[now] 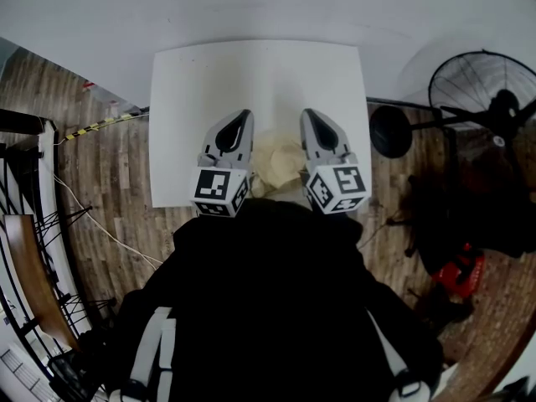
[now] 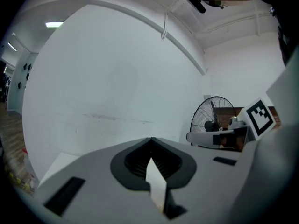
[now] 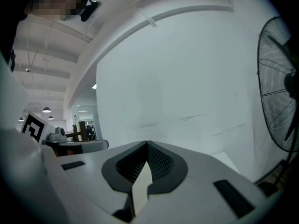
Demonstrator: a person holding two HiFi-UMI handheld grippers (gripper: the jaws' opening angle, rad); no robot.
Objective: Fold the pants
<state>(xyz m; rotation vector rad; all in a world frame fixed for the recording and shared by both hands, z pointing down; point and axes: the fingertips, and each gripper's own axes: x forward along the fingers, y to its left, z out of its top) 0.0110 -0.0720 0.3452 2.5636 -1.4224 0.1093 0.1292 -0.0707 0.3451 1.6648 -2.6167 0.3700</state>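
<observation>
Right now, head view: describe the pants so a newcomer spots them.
Find the white square table. At its near edge, between the left hand-held gripper and the right hand-held gripper, sits a crumpled pale cream fabric heap: the pants. It alone is soft and creased there.

Matt white table (image 1: 251, 82), wood-plank floor (image 1: 100, 174), soft cream cloth pants (image 1: 280, 162)

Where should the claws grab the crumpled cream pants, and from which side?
The cream pants lie bunched at the near edge of the white table, between the two shut claws. Probably best: open up, come down from above, and pinch a raised fold on each side, left claw on the left, right claw on the right. Waistband and legs can't be told apart.
</observation>
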